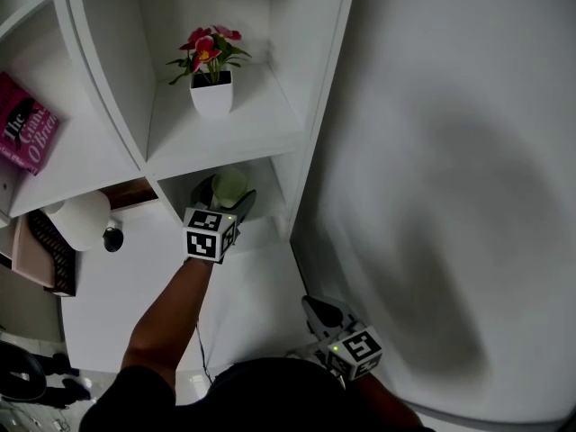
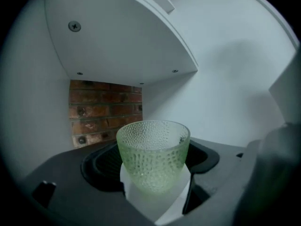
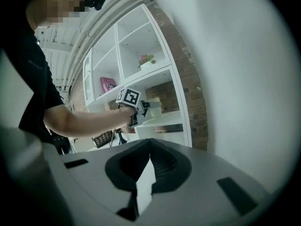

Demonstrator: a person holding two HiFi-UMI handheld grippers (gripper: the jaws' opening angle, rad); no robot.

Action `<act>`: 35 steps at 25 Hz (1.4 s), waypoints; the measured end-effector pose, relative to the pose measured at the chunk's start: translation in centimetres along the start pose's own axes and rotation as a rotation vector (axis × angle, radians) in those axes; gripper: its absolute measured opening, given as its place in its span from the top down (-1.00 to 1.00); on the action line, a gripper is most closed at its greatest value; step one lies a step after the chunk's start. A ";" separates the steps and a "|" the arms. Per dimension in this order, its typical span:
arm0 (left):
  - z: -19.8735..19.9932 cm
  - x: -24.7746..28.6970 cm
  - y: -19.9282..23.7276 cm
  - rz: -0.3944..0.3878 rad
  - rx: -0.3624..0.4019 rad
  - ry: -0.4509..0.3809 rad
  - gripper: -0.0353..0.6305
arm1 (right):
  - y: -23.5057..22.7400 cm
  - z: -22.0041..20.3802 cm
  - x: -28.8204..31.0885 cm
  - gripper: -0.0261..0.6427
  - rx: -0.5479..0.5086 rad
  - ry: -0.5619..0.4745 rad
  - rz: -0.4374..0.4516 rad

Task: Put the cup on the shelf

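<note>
Left tool (image 2: 151,168) clenches a pale green dimpled glass cup (image 2: 153,147) upright between its jaws, inside a white shelf (image 2: 225,107) compartment. One compartment above the tool stands a potted pink flower (image 1: 211,70). Right tool (image 3: 149,147), well behind, is clenched on nothing.

Pale green cup (image 2: 153,159) with a dimpled pattern; white shelf (image 1: 229,138); red-brown brick wall (image 2: 106,112); pink-red flowers (image 1: 209,48), white pot (image 1: 213,99); magenta book (image 1: 25,124).

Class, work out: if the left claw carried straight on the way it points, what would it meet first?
Probably the brick back wall of the shelf bay, beyond the held cup; depth is unclear.
</note>
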State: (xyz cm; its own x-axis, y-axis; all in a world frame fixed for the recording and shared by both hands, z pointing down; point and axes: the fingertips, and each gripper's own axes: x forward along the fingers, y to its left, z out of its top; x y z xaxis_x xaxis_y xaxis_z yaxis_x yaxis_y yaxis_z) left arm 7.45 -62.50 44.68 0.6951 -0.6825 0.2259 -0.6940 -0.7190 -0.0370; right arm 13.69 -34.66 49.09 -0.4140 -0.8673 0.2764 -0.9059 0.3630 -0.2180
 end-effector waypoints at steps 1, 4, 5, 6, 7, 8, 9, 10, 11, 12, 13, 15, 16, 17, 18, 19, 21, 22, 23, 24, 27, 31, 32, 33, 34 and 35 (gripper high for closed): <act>0.2 0.6 0.4 0.006 -0.003 0.002 -0.26 | -0.2 -0.1 0.0 0.91 0.003 0.004 -0.005; 0.6 2.2 1.3 0.017 -0.010 0.005 -0.26 | -0.7 -0.3 -0.2 0.91 0.012 0.014 -0.019; 0.6 2.7 1.5 0.019 -0.010 0.008 -0.26 | -0.9 -0.3 -0.3 0.91 0.015 0.016 -0.024; 0.6 3.2 1.7 0.022 -0.009 0.012 -0.26 | -1.0 -0.3 -0.3 0.91 0.017 0.017 -0.028; 0.6 3.6 1.9 0.024 -0.008 0.015 -0.26 | -1.2 -0.4 -0.3 0.91 0.019 0.018 -0.033; 0.5 4.0 2.1 0.026 -0.007 0.019 -0.26 | -1.3 -0.4 -0.4 0.91 0.019 0.020 -0.037; 0.4 4.4 2.3 0.029 -0.006 0.022 -0.26 | -1.4 -0.4 -0.4 0.91 0.018 0.022 -0.040; 0.2 4.7 2.6 0.033 -0.005 0.027 -0.26 | -1.5 -0.5 -0.4 0.91 0.014 0.024 -0.043; 0.0 4.9 2.9 0.037 -0.006 0.032 -0.26 | -1.6 -0.7 -0.4 0.91 0.010 0.027 -0.045; -0.2 5.1 3.2 0.042 -0.009 0.036 -0.26 | -1.6 -0.9 -0.5 0.91 0.010 0.032 -0.047; -0.3 5.2 3.4 0.046 -0.015 0.038 -0.26 | -1.7 -1.0 -0.5 0.91 0.014 0.036 -0.051; -0.3 5.3 3.7 0.049 -0.026 0.032 -0.26 | -1.9 -1.2 -0.7 0.91 0.020 0.039 -0.061; -0.2 5.4 3.7 0.048 -0.029 0.030 -0.26 | -2.0 -1.2 -0.7 0.91 0.020 0.040 -0.065; -0.3 5.4 3.7 0.045 -0.029 0.032 -0.26 | -2.0 -1.2 -0.7 0.91 0.019 0.041 -0.067; -0.4 5.5 3.6 0.039 -0.030 0.035 -0.26 | -1.9 -1.2 -0.7 0.91 0.019 0.042 -0.069; -0.4 5.5 3.4 0.033 -0.032 0.038 -0.26 | -1.9 -1.2 -0.7 0.91 0.022 0.042 -0.069; -0.7 5.6 3.1 0.023 -0.031 0.047 -0.26 | -1.8 -1.2 -0.7 0.91 0.022 0.044 -0.070; -0.7 5.6 3.0 0.020 -0.030 0.047 -0.26 | -1.7 -1.1 -0.7 0.91 0.019 0.043 -0.070; -0.4 5.6 2.7 0.017 -0.030 0.037 -0.26 | -1.6 -1.0 -0.7 0.91 0.018 0.043 -0.069; 0.0 5.5 2.5 0.015 -0.030 0.025 -0.26 | -1.5 -0.9 -0.7 0.91 0.019 0.042 -0.067; -0.5 5.1 2.8 0.032 -0.003 0.048 -0.27 | -1.0 -0.5 -0.6 0.91 0.017 0.044 -0.062; -1.4 3.9 3.2 0.046 0.001 0.079 -0.30 | -0.4 -0.3 -0.6 0.91 0.008 0.043 -0.048; -1.4 3.5 3.2 0.049 0.005 0.079 -0.30 | -0.3 -0.2 -0.5 0.91 0.006 0.042 -0.043; -1.3 3.0 3.0 0.049 0.008 0.076 -0.30 | -0.2 -0.1 -0.5 0.91 0.003 0.040 -0.037; -1.2 2.5 2.7 0.046 0.007 0.071 -0.30 | 0.0 0.0 -0.5 0.91 -0.001 0.037 -0.030; -1.0 1.9 2.3 0.041 0.005 0.064 -0.30 | 0.1 0.1 -0.4 0.91 -0.007 0.034 -0.023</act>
State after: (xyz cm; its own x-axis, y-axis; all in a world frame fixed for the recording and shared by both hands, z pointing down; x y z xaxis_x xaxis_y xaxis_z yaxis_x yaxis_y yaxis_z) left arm 6.99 -65.37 45.96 0.6524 -0.7020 0.2857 -0.7208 -0.6912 -0.0522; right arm 13.76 -34.30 48.84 -0.3958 -0.8634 0.3129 -0.9158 0.3458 -0.2044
